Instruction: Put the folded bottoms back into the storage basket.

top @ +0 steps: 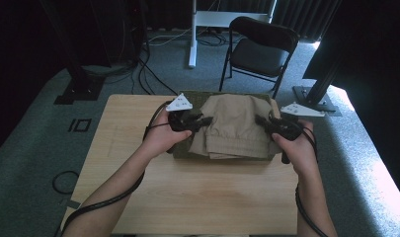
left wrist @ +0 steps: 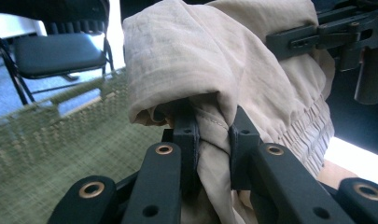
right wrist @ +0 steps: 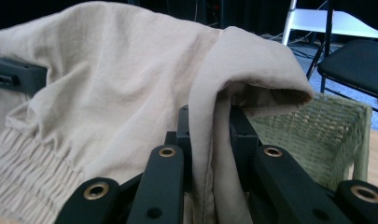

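Trousers [top: 235, 126] of beige cloth hang spread between the two claws above a green woven basket [top: 183, 152] that stands at the far middle of the wooden table [top: 197, 192]. Their gathered waistband faces the person, and the folded cloth drapes down over the basket's near edge. The left claw [top: 203, 120] pinches the left side of the cloth, a bunched fold pressed tight between its two black jaws, as the left gripper view shows close up [left wrist: 213, 135]. The right claw [top: 261, 120] pinches the opposite side in the same way, with a folded hem squeezed between its jaws [right wrist: 209, 135]. Both hands hold their claws level and pointed inward toward each other. A black folding chair [top: 259, 49] stands on the grey carpet beyond the table
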A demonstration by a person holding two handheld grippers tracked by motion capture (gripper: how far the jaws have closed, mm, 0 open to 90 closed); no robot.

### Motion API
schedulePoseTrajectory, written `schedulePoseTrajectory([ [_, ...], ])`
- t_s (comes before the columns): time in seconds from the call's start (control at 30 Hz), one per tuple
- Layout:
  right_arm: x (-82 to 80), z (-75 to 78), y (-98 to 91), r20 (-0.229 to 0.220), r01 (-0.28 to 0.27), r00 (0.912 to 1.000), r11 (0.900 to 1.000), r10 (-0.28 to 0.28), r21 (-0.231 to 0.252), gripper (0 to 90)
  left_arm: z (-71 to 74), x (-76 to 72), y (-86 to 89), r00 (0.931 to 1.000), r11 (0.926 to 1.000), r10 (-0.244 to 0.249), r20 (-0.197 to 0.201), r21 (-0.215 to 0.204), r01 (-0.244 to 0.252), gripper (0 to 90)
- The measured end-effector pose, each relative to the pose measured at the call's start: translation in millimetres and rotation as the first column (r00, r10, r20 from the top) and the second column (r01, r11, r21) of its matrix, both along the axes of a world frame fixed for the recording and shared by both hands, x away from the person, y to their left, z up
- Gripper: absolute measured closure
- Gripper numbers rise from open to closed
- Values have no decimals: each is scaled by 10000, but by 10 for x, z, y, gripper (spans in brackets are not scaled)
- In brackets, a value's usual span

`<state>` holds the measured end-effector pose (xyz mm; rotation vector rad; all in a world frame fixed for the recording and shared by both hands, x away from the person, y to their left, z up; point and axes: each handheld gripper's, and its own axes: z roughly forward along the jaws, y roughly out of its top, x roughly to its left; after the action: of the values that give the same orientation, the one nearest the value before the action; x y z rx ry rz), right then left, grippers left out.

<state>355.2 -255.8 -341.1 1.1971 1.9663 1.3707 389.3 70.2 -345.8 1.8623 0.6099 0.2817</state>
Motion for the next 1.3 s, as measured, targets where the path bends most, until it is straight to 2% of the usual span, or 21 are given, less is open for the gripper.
schedulePoseTrajectory([
  [0.03, 58, 44, 3, 11, 46, 10000, 10000, -46, 68, 790, 33, 72, 11, 10000, 9999, 29, -46, -113, -30, 791],
  [0.2, 183, 131, 14, 56, 98, 9999, 9998, -99, 171, 790, 88, 208, 37, 9997, 9996, 238, 35, -177, -237, 791],
  [0.3, 322, 173, 14, 22, 154, 9999, 9991, -155, 400, 790, 111, 334, 54, 9992, 9986, 397, 99, -344, -393, 791],
  [0.47, 460, 161, 13, -93, 329, 9994, 9987, -325, 377, 790, 89, 468, 42, 9987, 9982, 477, 167, -382, -471, 791],
  [0.57, 597, 118, 16, -161, 444, 9989, 9984, -439, 341, 790, 11, 608, 35, 9976, 9969, 671, 158, -431, -663, 791],
  [0.6, 597, 118, 16, -161, 444, 9989, 9984, -439, 341, 790, 11, 608, 35, 9976, 9969, 671, 158, -431, -663, 791],
  [0.63, 668, 81, 15, -134, 421, 9990, 9983, -416, 397, 789, -42, 673, 35, 9968, 9959, 794, 79, -430, -790, 791],
  [0.67, 668, 81, 15, -134, 421, 9990, 9983, -416, 397, 789, -42, 673, 35, 9968, 9959, 794, 79, -430, -790, 791],
  [0.7, 738, 30, 17, -259, 476, 9986, 9980, -466, 421, 789, -101, 733, 31, 9955, 9946, 946, 59, -426, -943, 791],
  [0.8, 826, -45, 19, -404, 505, 9980, 9977, -487, 454, 789, -164, 792, 17, 9939, 9928, 1106, 3, -461, -1104, 792],
  [0.83, 894, -109, 22, -521, 607, 9969, 9971, -584, 451, 789, -235, 853, 1, 9923, 9914, 1236, -66, -435, -1237, 792],
  [0.87, 894, -109, 22, -521, 607, 9969, 9971, -584, 451, 789, -235, 853, 1, 9923, 9914, 1236, -66, -435, -1237, 792],
  [0.9, 969, -181, 26, -633, 667, 9959, 9969, -639, 423, 788, -321, 914, -18, 9910, 9902, 1327, -158, -407, -1332, 792],
  [0.93, 969, -181, 26, -633, 667, 9959, 9969, -639, 423, 788, -321, 914, -18, 9910, 9902, 1327, -158, -407, -1332, 792],
  [1.07, 1113, -336, 23, -916, 847, 9926, 9953, -802, 462, 788, -465, 1025, -39, 9856, 9850, 1659, -343, -431, -1673, 792],
  [1.1, 1173, -424, 25, -1003, 949, 9908, 9946, -903, 415, 788, -528, 1064, -50, 9838, 9831, 1764, -315, -444, -1776, 792],
  [1.13, 1173, -424, 25, -1003, 949, 9908, 9946, -903, 415, 788, -528, 1064, -50, 9838, 9831, 1764, -315, -444, -1776, 792],
  [1.17, 1232, -522, 28, -1163, 1039, 9883, 9939, -991, 360, 787, -575, 1087, -57, 9829, 9824, 1790, -426, -467, -1809, 792],
  [1.2, 1232, -522, 28, -1163, 1039, 9883, 9939, -991, 360, 787, -604, 1101, -62, 9828, 9827, 1790, -449, -389, -1808, 792],
  [1.23, 1276, -595, 30, -1205, 1077, 9872, 9940, -1044, 213, 787, -688, 1130, -84, 9803, 9811, 1874, -627, -366, -1899, 792],
  [1.3, 1299, -638, 27, -1284, 1109, 9859, 9936, -1073, 214, 787, -737, 1142, -102, 9787, 9798, 1963, -602, -266, -1982, 792],
])
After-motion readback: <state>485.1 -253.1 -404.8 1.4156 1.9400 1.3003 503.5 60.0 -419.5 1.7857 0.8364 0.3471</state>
